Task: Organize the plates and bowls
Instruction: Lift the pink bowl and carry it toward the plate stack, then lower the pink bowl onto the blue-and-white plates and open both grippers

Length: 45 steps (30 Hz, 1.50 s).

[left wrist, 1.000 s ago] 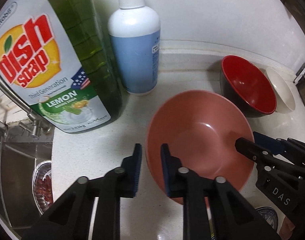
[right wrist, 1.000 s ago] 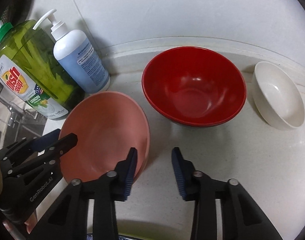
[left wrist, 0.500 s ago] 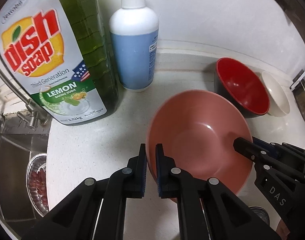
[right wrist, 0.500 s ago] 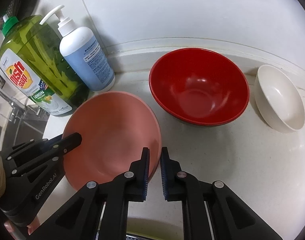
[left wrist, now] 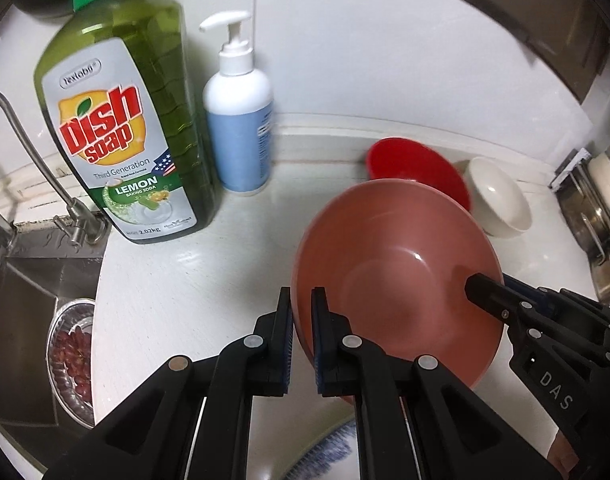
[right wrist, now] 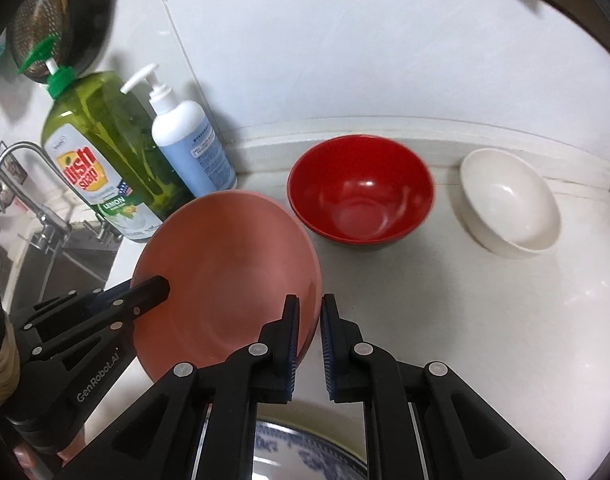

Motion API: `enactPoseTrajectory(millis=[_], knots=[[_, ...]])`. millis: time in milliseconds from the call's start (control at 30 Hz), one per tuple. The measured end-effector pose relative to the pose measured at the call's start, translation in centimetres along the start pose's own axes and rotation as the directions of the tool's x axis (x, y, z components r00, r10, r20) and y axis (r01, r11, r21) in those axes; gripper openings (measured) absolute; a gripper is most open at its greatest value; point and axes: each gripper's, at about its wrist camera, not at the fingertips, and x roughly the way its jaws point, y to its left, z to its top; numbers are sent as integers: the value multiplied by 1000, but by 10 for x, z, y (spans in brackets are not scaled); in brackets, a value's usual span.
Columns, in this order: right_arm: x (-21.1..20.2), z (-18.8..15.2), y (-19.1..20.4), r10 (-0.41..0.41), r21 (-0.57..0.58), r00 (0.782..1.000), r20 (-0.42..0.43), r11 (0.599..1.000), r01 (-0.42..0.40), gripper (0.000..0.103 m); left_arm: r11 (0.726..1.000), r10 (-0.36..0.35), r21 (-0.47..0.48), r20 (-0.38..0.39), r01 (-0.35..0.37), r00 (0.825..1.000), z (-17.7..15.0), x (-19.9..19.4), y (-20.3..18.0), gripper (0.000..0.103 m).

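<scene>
Angled steeply down, the left gripper (left wrist: 301, 312) and right gripper (right wrist: 309, 320) each pinch an opposite rim of the one smooth pink bowl (left wrist: 397, 280) at frame centre, above the glossy red bowl (right wrist: 359, 192) and white bowl (right wrist: 509, 208) standing on the counter (right wrist: 425, 300).

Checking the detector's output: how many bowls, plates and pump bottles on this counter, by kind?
Bowls: 3 (pink bowl, red bowl, white bowl)
Plates: 1 (blue-patterned plate, only partly in view at the bottom edge)
Pump bottles: 2 (dish soap bottle, white pump bottle)
Total: 6
</scene>
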Motion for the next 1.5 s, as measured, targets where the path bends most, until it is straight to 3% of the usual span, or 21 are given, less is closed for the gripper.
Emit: enactPoseTrajectory(millis=[467,800,1500], knots=[[-66,-36,-42,-39,47,997,66,998,36,12,996,-59,62,41,57,997,-28,-41,-74,10],[-99,-70,-85,-95,107,993,75,990,87,12,987,-112,122,21,109,993,-49,-48,-128,11],[-101,-112,-187,-153,201,988,-18,968,153,12,967,-127,213,-82,141,989,-80,-3,-231,12]])
